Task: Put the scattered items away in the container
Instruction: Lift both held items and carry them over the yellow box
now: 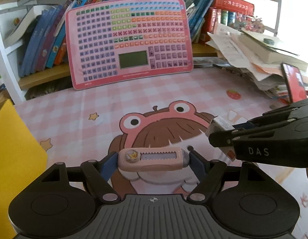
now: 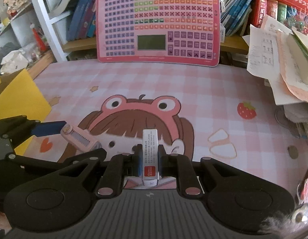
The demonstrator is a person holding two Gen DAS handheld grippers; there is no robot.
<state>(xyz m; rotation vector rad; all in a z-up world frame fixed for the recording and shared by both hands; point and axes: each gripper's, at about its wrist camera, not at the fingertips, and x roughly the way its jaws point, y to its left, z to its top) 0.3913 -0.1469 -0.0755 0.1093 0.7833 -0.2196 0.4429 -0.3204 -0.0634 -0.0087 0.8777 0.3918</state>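
Worktop around the frog print showed nothing else loose. Yellow container sat left of the frog, interior hidden, contents impossible to tell. Left hand-held gripper clamped endwise on pink eraser case, above the frog. Right hand-held gripper clenched on small white box, above the frog. Both grabbed, neither dropped in yet. Judged near the end: two deposits left.

White bookshelf crammed with books, pink checked desk mat, daylight
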